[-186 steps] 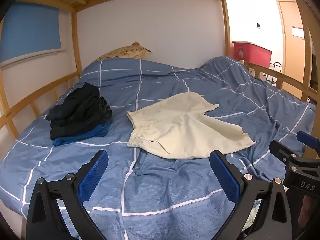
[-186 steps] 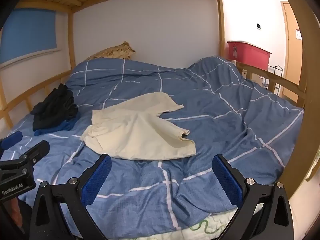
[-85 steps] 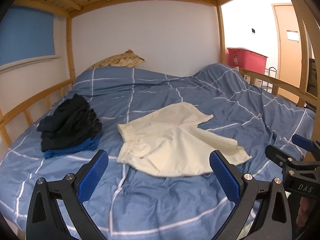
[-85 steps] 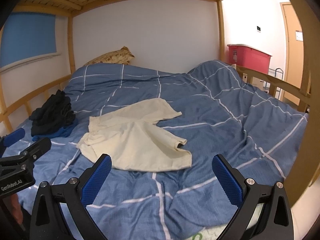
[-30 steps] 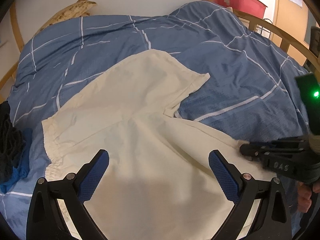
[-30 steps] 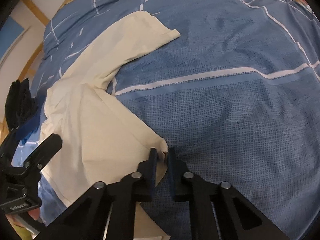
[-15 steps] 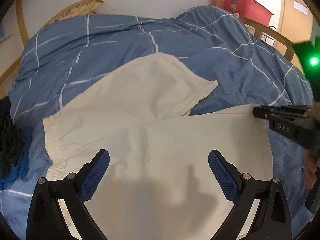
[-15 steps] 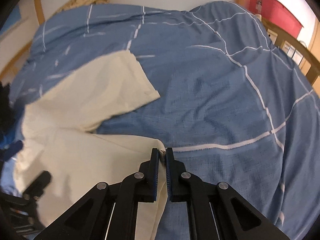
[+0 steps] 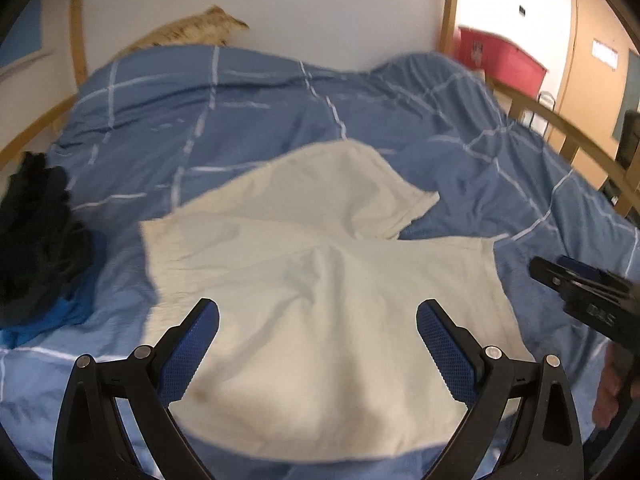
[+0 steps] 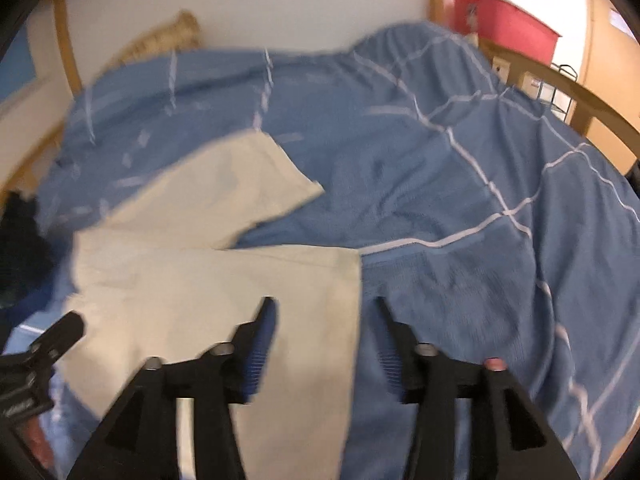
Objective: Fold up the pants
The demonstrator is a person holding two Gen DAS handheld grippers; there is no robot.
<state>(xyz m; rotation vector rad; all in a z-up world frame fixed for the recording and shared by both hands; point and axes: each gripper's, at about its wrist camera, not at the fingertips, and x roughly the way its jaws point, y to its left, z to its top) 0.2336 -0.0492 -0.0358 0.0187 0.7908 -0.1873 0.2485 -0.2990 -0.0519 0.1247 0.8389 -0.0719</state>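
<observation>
Cream shorts [image 9: 320,280] lie spread on the blue checked duvet [image 9: 240,120], waistband to the left, two legs to the right. My left gripper [image 9: 318,332] is open above the near part of the shorts. My right gripper [image 10: 326,320] is open over the hem of the near leg of the shorts [image 10: 200,280], holding nothing. The right gripper also shows at the right in the left wrist view [image 9: 580,292].
A pile of dark and blue clothes [image 9: 36,232] lies at the left of the bed. A pillow [image 9: 192,30] is at the head. Wooden bed rails [image 9: 560,120] run along the right side, with a red bin [image 9: 500,60] beyond.
My right gripper was shut on the near leg's hem and pulled it out to the right; it has now opened and let the hem go. The near leg now lies flat.
</observation>
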